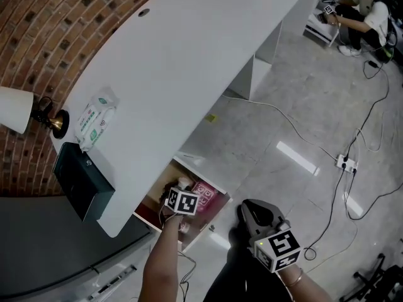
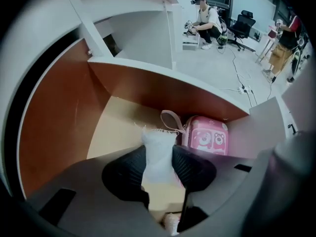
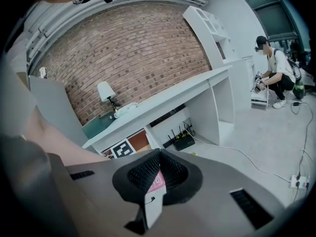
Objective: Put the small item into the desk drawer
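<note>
Looking down, the left tool [image 1: 182,201] is over the open drawer [image 1: 146,211], lower middle. In its own view it pinches the small white item [image 2: 158,147], upright, with bare drawer floor just beyond. The right tool [image 3: 157,174] pinches a pink card [image 3: 156,180], farther off

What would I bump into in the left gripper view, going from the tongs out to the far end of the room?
Left gripper's tongs → small white packet pinched in them → pink bear case → drawer's far wall → crouching person.
</note>
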Demonstrator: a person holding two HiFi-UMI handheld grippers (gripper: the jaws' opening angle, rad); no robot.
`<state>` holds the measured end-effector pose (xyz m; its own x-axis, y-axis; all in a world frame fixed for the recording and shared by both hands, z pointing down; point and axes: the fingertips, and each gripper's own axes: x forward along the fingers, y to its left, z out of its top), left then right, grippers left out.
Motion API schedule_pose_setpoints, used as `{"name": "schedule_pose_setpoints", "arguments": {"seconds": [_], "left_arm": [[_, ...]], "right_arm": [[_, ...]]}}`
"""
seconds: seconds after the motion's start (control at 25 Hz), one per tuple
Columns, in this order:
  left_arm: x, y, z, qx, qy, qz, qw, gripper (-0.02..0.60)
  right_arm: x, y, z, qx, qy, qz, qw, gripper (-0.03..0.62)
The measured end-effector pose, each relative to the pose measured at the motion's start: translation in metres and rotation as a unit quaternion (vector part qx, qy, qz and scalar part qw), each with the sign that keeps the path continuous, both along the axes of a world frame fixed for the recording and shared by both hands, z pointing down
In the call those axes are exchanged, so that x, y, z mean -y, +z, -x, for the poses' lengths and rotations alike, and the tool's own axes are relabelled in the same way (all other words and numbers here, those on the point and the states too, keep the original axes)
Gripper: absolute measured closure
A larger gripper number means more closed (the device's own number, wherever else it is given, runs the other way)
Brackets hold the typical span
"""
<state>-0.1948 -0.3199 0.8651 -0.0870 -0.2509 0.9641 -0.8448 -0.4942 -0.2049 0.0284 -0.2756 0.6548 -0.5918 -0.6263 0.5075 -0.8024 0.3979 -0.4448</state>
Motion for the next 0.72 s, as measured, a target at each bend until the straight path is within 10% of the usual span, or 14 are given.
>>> {"name": "schedule_pose_setpoints", "arguments": {"seconds": [0.72], "left_arm": [[0.007, 0.013, -0.003, 0.003, 0.023, 0.021, 0.9995, 0.336]], "right_arm": [[0.011, 0.005, -0.007, -0.003, 0.003, 0.005, 1.000, 0.586]]}}
